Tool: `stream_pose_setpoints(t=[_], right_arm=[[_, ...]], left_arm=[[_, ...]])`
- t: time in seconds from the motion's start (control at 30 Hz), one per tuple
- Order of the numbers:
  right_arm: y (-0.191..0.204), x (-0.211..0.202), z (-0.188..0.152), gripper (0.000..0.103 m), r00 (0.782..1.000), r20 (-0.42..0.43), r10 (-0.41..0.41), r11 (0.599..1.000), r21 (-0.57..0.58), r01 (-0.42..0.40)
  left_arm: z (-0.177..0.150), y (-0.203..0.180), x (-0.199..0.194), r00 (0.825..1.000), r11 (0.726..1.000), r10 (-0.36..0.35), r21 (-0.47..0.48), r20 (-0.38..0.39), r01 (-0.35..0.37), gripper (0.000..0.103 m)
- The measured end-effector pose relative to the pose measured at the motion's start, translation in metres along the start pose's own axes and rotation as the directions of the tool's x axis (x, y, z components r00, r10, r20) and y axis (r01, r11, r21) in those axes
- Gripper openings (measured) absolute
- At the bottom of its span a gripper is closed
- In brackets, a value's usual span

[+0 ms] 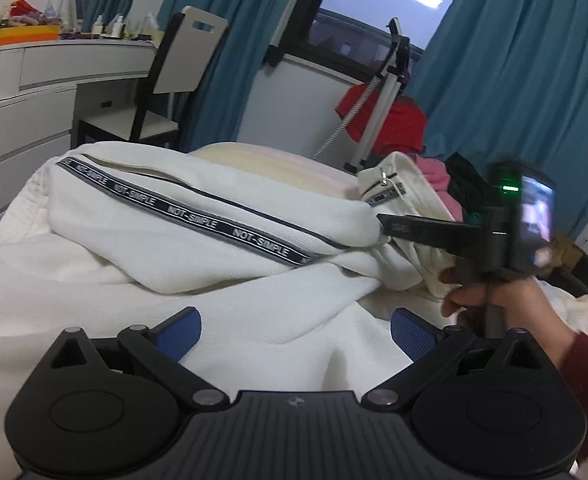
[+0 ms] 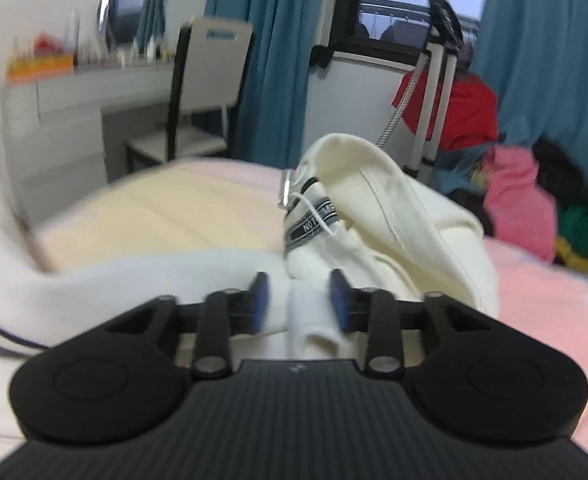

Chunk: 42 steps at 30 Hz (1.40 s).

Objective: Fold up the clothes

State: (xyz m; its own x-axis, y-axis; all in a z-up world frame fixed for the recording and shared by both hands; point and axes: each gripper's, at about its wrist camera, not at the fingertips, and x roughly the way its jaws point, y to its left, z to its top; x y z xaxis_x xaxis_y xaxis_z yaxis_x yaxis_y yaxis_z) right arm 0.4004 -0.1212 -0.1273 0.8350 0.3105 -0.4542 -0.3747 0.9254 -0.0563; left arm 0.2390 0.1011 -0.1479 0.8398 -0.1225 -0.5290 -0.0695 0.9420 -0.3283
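A white hooded jacket (image 1: 198,236) with a black "NOT-SIMPLE" tape stripe (image 1: 182,210) lies bunched on the bed. My left gripper (image 1: 295,332) hovers open over its white fabric, blue pads wide apart. My right gripper (image 2: 299,300) has its jaws partly apart, with a fold of the white jacket (image 2: 309,312) between the pads; the pads do not press it. The hood and zipper end (image 2: 373,200) rise just beyond it. The right gripper also shows in the left wrist view (image 1: 385,226), reaching into the sleeve end from the right.
The bed (image 2: 154,208) has a pale pink and cream cover. A pile of red, pink and green clothes (image 2: 521,200) lies at the far right by a metal stand (image 1: 377,112). A white dresser (image 1: 26,92) and chair (image 1: 166,80) stand behind, with blue curtains.
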Motion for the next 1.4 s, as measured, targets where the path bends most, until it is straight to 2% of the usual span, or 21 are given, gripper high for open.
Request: stream_pose_setpoints(t=[0.03, 0.17, 0.2, 0.23, 0.27, 0.37, 0.47, 0.5, 0.53, 0.57, 0.63, 0.73, 0.8, 0.87, 1.0, 1.1, 1.2, 1.33, 1.4], right_arm=[[-0.005, -0.008, 0.0, 0.051, 0.999, 0.019, 0.026, 0.999, 0.043, -0.027], [-0.03, -0.058, -0.004, 0.057, 0.983, 0.181, 0.032, 0.98, 0.186, -0.066], [-0.037, -0.061, -0.005, 0.065, 0.98, 0.2, 0.001, 0.977, 0.21, -0.044], [-0.044, -0.065, -0.007, 0.076, 0.976, 0.217, -0.03, 0.972, 0.234, -0.022], [-0.051, -0.067, -0.008, 0.081, 0.971, 0.23, -0.062, 0.966, 0.257, 0.001], [-0.067, -0.033, -0.008, 0.082, 0.981, 0.11, -0.16, 0.953, 0.277, 0.124], [-0.08, -0.003, -0.012, 0.079, 0.996, 0.036, -0.081, 0.939, 0.339, 0.065], [-0.079, 0.004, -0.011, 0.064, 0.997, 0.019, -0.069, 0.939, 0.338, 0.059], [-0.077, 0.01, -0.009, 0.029, 0.998, 0.002, -0.059, 0.94, 0.337, 0.055], [-0.079, 0.012, -0.004, 0.016, 0.997, -0.023, -0.077, 0.936, 0.343, 0.081], [-0.089, 0.0, 0.006, 0.012, 0.996, 0.0, -0.084, 0.913, 0.4, 0.077], [-0.13, -0.045, 0.027, 0.012, 0.986, 0.078, -0.15, 0.875, 0.474, 0.096], [-0.169, -0.079, 0.043, 0.011, 0.967, 0.112, -0.228, 0.847, 0.513, 0.141], [-0.214, -0.113, 0.059, 0.011, 0.937, 0.128, -0.325, 0.807, 0.554, 0.204], [-0.303, -0.172, 0.074, 0.011, 0.854, 0.058, -0.518, 0.7, 0.601, 0.384], [-0.356, -0.207, 0.068, 0.011, 0.793, -0.006, -0.609, 0.608, 0.638, 0.472], [-0.383, -0.225, 0.04, 0.011, 0.751, -0.09, -0.654, 0.564, 0.604, 0.563], [-0.399, -0.225, -0.04, 0.011, 0.747, -0.183, -0.639, 0.51, 0.627, 0.589], [-0.402, -0.219, -0.086, 0.012, 0.733, -0.247, -0.633, 0.471, 0.629, 0.619]], left_arm=[[0.0, 0.001, -0.001, 1.0, 1.0, -0.005, -0.008, -0.002, 0.005, 0.102], [0.001, 0.002, -0.002, 1.0, 0.999, -0.023, -0.033, -0.01, 0.022, 0.102], [0.0, 0.002, -0.001, 1.0, 0.999, -0.025, -0.035, -0.011, 0.025, 0.102], [-0.001, 0.001, -0.001, 1.0, 0.999, -0.027, -0.037, -0.012, 0.026, 0.102], [-0.003, -0.001, -0.001, 0.999, 0.999, -0.028, -0.039, -0.014, 0.028, 0.102], [-0.006, -0.003, 0.0, 0.999, 0.999, -0.032, -0.039, -0.02, 0.031, 0.102], [-0.01, -0.003, 0.004, 1.0, 0.999, -0.026, -0.023, -0.012, 0.026, 0.102], [-0.013, -0.003, 0.006, 1.0, 1.0, -0.021, -0.016, -0.011, 0.021, 0.102], [-0.015, -0.003, 0.008, 1.0, 1.0, -0.016, -0.007, -0.011, 0.016, 0.102], [-0.017, -0.003, 0.011, 1.0, 1.0, -0.01, 0.001, -0.012, 0.01, 0.102], [-0.02, -0.005, 0.013, 1.0, 1.0, 0.001, 0.026, -0.008, -0.001, 0.102], [-0.021, -0.008, 0.013, 1.0, 0.999, 0.007, 0.042, -0.003, -0.007, 0.103], [-0.021, -0.008, 0.013, 1.0, 0.999, 0.006, 0.041, 0.001, -0.006, 0.103], [-0.021, -0.008, 0.013, 1.0, 0.999, 0.007, 0.032, -0.003, -0.006, 0.103], [-0.021, -0.009, 0.012, 1.0, 0.999, 0.009, 0.033, -0.001, -0.009, 0.103], [-0.02, -0.009, 0.013, 1.0, 0.999, 0.015, 0.041, -0.002, -0.015, 0.103], [-0.019, -0.009, 0.015, 1.0, 0.998, 0.021, 0.052, -0.003, -0.02, 0.103], [-0.019, -0.011, 0.015, 0.999, 0.996, 0.036, 0.079, 0.002, -0.036, 0.103], [-0.019, -0.01, 0.016, 0.999, 0.996, 0.043, 0.083, 0.001, -0.043, 0.103]])
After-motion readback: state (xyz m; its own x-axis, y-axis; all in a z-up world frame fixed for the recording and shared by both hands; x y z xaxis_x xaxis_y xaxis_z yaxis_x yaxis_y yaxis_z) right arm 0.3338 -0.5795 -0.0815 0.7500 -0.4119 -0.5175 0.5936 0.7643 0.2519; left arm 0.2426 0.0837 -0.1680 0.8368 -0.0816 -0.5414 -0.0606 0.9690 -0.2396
